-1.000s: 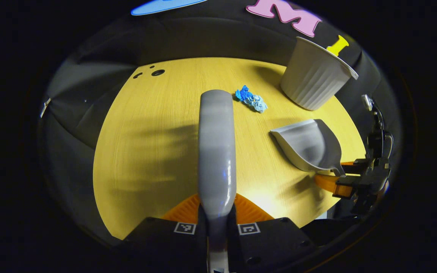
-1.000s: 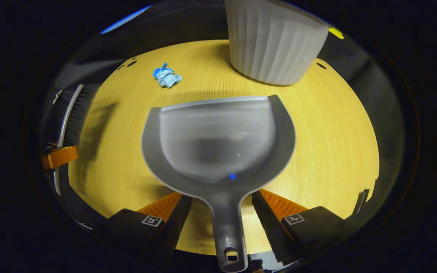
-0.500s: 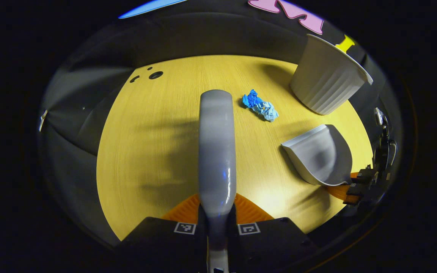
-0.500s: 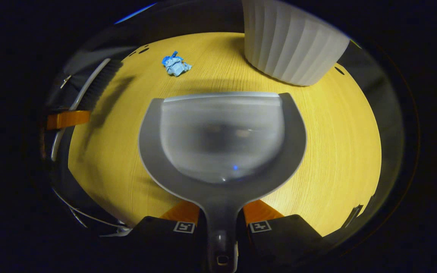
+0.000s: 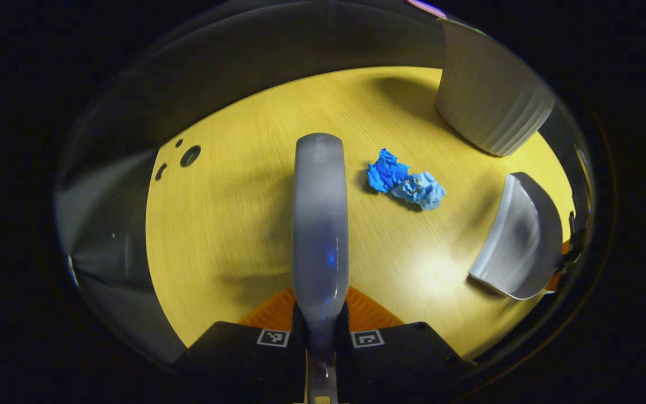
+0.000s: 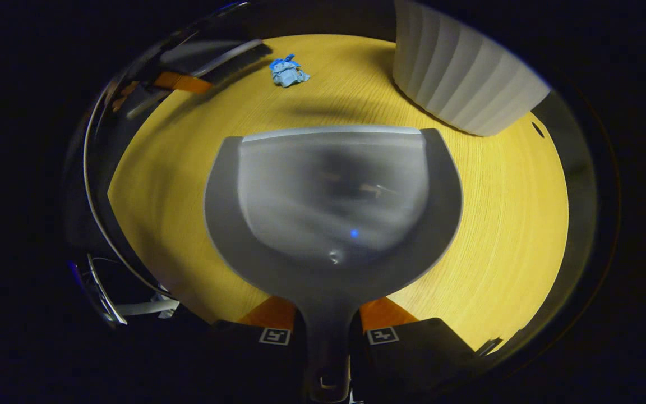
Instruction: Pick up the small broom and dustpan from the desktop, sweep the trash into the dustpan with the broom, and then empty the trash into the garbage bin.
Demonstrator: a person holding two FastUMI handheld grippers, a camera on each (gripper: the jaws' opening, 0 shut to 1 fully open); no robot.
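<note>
Now both pairs of fingers clamp handles: left gripper [image 5: 321, 331] the broom [image 5: 319, 224], right gripper [image 6: 326, 331] the dustpan [image 6: 331, 202].

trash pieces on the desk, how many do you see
1: a crumpled blue paper wad on the desktop, between the broom and the dustpan. More may be hidden behind the garbage bin.

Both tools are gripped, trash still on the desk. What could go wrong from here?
1. The crumpled blue paper lies apart from the dustpan, with bare desk between; a hard stroke of the broom might send the light wad past the pan's lip.
2. The garbage bin stands close behind the dustpan's front edge, so the pan could bump it when moving in.
3. The right gripper holds only the narrow handle; the pan may swivel.
</note>
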